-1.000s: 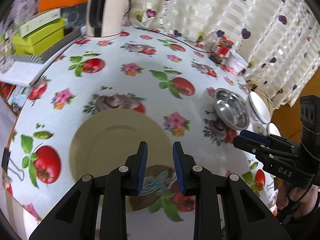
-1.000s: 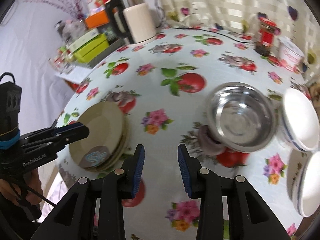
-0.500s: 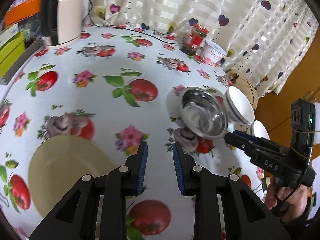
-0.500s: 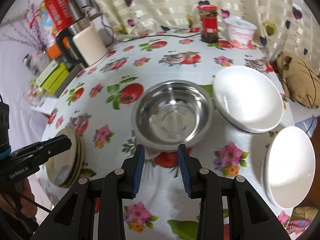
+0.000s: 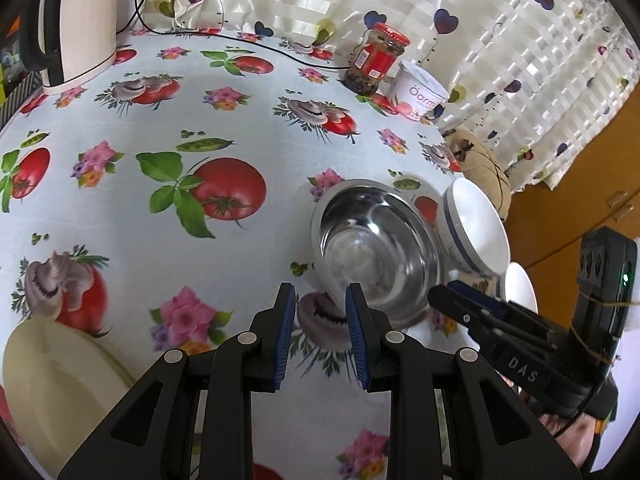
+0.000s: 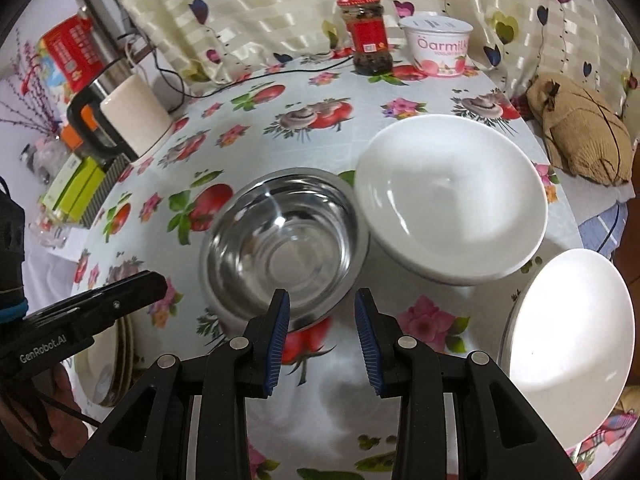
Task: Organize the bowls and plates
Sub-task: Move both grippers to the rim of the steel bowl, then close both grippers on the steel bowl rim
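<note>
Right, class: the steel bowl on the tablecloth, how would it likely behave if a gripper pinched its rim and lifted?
The steel bowl looks thin-walled and empty, so probably light. Its polished, mirror-like surface suggests the rim may slip between pads. Pinched at one edge, it would likely tilt.

Under my claws stretches a round table (image 6: 432, 92) covered by a pale oilcloth printed with tomatoes, mushrooms and pink flowers. Near its middle sits a shiny steel bowl (image 6: 284, 240), with a wide white ceramic bowl (image 6: 450, 212) touching it on the right and a white plate (image 6: 568, 340) nearer, at the right edge. A stack of cream plates (image 6: 106, 364) lies near left. At the far side I see a red-lidded glass jar (image 6: 366, 36) beside a white yoghurt tub (image 6: 438, 46), and far left a cream electric kettle (image 6: 128, 120).
</note>
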Available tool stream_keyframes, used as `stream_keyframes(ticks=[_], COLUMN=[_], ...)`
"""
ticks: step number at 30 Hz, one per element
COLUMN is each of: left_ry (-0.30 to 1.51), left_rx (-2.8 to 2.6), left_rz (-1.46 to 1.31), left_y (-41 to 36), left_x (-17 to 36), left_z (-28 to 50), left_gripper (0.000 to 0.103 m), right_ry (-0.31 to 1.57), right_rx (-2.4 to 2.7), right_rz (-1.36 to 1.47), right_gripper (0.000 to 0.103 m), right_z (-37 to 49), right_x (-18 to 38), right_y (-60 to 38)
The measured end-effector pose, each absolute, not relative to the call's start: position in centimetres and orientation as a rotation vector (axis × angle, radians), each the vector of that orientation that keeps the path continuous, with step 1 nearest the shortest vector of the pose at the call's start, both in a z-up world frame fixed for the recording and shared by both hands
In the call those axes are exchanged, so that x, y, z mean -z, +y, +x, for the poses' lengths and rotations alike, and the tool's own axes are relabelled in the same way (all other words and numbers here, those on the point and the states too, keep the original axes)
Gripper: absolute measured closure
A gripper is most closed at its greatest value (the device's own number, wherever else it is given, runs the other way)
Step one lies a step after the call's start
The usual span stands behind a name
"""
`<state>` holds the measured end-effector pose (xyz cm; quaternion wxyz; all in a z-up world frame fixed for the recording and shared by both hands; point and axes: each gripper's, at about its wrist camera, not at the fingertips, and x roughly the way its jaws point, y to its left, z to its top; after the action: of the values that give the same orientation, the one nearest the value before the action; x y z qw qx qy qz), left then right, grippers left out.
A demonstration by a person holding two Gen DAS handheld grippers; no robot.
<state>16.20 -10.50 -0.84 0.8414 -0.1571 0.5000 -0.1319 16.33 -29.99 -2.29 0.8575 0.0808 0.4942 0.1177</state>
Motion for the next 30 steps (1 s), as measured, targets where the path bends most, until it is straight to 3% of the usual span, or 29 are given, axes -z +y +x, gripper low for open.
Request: stream_keyframes(ticks=[15, 30], left_ry=[1.091, 1.132], left_rx=[0.261, 0.291], left_rz=[-0.374, -0.344], left_y=[-12.2, -11.9], left_x=[2.8, 2.7], left_z=[19.5, 15.2], left_gripper=[0.076, 0.076], right_ry=[1.052, 1.064], right_rx=[-0.238, -0.253], right_rz=[0.206, 0.191], right_gripper=[0.081, 0.081], right_z=[18.3, 15.1], right_x=[3.8, 3.0], right_y=[-30.7, -30.4])
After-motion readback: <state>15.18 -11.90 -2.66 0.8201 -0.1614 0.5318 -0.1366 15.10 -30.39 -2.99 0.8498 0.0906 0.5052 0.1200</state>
